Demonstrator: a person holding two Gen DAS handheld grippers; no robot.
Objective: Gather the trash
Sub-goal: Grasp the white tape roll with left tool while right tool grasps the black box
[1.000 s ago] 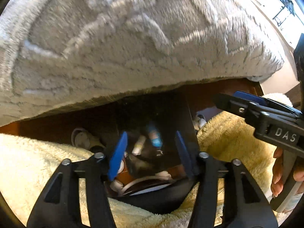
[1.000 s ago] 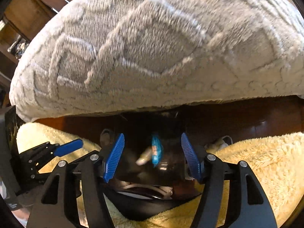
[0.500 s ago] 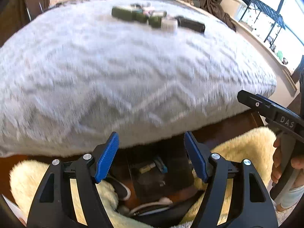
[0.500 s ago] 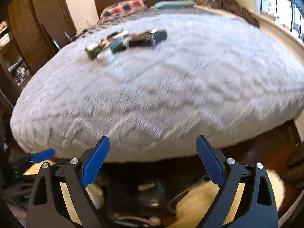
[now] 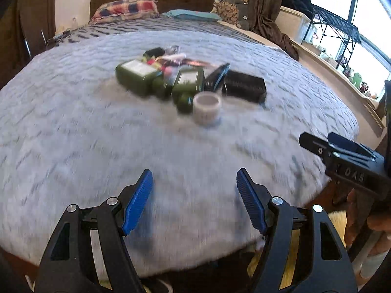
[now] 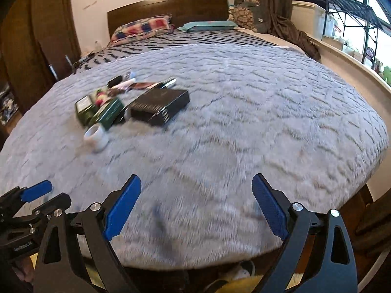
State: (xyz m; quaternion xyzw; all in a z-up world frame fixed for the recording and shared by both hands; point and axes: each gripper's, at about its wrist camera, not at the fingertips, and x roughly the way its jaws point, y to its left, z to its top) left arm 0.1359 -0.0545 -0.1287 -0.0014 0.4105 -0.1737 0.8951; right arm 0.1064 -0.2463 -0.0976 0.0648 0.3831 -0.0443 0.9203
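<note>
A pile of trash lies in the middle of a grey blanket on the bed: two dark green bottles [image 5: 136, 74] [image 5: 189, 84], a small white jar [image 5: 206, 107], a black box [image 5: 244, 86] and coloured wrappers [image 5: 176, 58]. The same pile shows in the right wrist view: black box [image 6: 160, 106], white jar [image 6: 96, 135], green bottles [image 6: 108, 113]. My left gripper [image 5: 194, 197] is open and empty over the bed's near edge. My right gripper [image 6: 196, 205] is open and empty, also at the near edge. The right gripper's body [image 5: 347, 163] shows at the right of the left view.
The grey blanket [image 6: 244, 112] covers the bed. Pillows [image 6: 141, 28] and a dark headboard [image 6: 168, 8] are at the far end. A window ledge and metal rack [image 5: 342, 31] run along the right. A cream fluffy rug [image 5: 293, 249] lies on the floor below the bed edge.
Both grippers rose from the black bag on the floor under the bed edge to above the bed. Both opened wider. The trash pile came into view.
</note>
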